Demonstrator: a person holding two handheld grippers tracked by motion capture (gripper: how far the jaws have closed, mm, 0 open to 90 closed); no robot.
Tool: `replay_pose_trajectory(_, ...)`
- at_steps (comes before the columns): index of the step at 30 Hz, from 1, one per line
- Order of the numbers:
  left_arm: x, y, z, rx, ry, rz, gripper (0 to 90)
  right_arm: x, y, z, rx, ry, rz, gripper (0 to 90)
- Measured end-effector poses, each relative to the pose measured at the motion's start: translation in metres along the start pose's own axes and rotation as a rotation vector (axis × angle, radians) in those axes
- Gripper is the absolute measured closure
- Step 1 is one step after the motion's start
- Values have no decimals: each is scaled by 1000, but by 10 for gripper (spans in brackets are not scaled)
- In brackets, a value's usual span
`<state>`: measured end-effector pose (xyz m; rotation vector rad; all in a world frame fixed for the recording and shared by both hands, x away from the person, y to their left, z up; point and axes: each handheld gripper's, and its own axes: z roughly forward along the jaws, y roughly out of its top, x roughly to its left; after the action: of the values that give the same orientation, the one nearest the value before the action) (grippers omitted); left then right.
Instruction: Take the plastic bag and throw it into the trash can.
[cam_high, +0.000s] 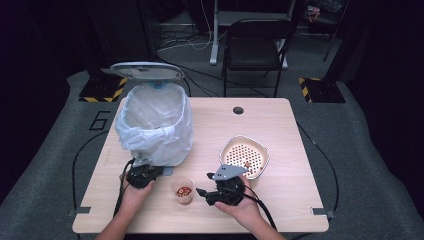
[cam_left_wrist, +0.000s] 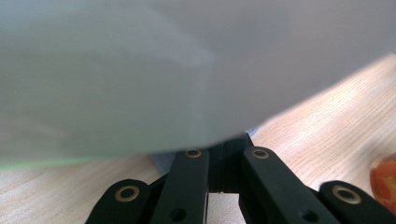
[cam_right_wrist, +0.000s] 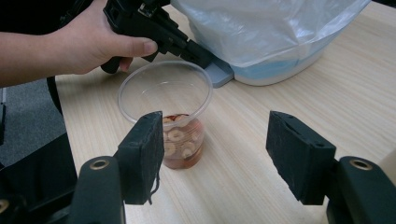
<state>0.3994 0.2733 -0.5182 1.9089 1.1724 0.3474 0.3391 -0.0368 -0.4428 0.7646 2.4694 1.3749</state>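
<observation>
A light wooden tabletop carries a white-bagged bin at its far left; a clear cup of red slices stands near the bin's front, a perforated basket farther right.

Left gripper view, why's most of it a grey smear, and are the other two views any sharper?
In the left gripper view the bin bag sits too close to the lens, so it blurs, while the table grain beside it is crisp. The right gripper view is sharp on the cup. The high view is soft and dim, dark around the lit table.
</observation>
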Motion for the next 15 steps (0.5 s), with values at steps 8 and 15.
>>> replay_pose_trajectory(8,0,0,0,-4,5,-4,900,6,-11,11,-4,-2,-6,265)
replay_pose_trajectory(15,0,0,0,-5,1,-4,900,8,-17,22,-8,5,4,191)
